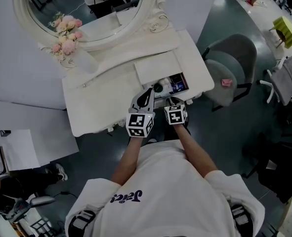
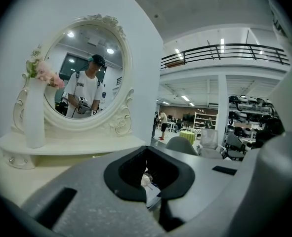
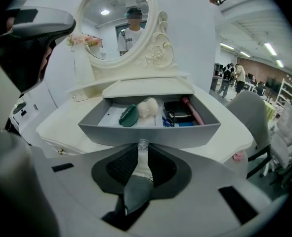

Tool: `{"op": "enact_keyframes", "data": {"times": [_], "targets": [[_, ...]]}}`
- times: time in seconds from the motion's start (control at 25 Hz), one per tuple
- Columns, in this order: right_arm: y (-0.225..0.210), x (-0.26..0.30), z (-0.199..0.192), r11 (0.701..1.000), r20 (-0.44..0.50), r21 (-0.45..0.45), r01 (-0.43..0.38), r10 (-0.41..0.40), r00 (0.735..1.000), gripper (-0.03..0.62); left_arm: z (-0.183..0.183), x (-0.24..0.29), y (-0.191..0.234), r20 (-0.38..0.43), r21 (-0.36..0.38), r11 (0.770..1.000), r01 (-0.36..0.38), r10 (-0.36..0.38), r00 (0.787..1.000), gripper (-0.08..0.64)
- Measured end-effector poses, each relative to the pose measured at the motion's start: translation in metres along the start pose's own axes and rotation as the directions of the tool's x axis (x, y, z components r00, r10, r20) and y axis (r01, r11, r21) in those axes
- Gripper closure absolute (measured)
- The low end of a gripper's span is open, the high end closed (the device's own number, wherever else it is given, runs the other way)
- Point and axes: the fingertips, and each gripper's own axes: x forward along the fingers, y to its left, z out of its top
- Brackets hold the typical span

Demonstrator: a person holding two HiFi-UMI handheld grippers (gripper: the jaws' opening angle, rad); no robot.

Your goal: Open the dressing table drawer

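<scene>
The white dressing table (image 1: 101,107) has its right-hand drawer (image 1: 178,84) pulled out. In the right gripper view the grey drawer (image 3: 150,135) holds a green item (image 3: 129,115), a white puff (image 3: 148,107) and a pink stick (image 3: 192,110). My right gripper (image 3: 142,154) is shut on the clear drawer knob (image 3: 143,145) at the middle of the drawer front; it sits at the table's front edge in the head view (image 1: 173,102). My left gripper (image 1: 146,97) hovers beside it over the tabletop, jaws closed together on nothing (image 2: 148,179).
An oval mirror (image 1: 86,4) and a white vase of pink flowers (image 1: 66,38) stand at the back of the table. A grey chair (image 1: 229,68) is close to the table's right end. Another small knob (image 3: 60,151) shows on the table front to the left.
</scene>
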Motion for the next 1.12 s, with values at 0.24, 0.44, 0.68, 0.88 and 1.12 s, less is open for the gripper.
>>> {"op": "enact_keyframes", "data": {"times": [0.24, 0.44, 0.68, 0.88, 1.12], "targets": [[0.000, -0.007, -0.013, 1.000, -0.012, 0.016, 0.004, -0.004, 1.000, 0.522, -0.003, -0.006, -0.008, -0.005, 0.008, 1.000, 0.007, -0.007, 1.000, 0.545], [-0.001, -0.010, -0.015, 1.000, -0.001, 0.009, -0.002, 0.002, 1.000, 0.522, -0.005, -0.007, -0.013, -0.009, 0.012, 1.000, 0.010, -0.010, 1.000, 0.545], [0.003, -0.013, -0.016, 1.000, -0.003, -0.002, -0.009, 0.009, 1.000, 0.522, -0.005, -0.009, -0.016, -0.011, 0.016, 1.000, 0.007, -0.007, 1.000, 0.545], [0.003, -0.009, -0.019, 1.000, -0.007, 0.001, -0.017, 0.017, 1.000, 0.520, -0.003, -0.010, -0.015, -0.008, 0.019, 1.000, 0.005, -0.005, 1.000, 0.545], [0.002, -0.022, -0.013, 1.000, 0.028, 0.018, -0.017, 0.017, 0.999, 0.508, 0.003, -0.017, -0.006, 0.005, 0.021, 1.000, -0.015, 0.015, 1.000, 0.545]]}}
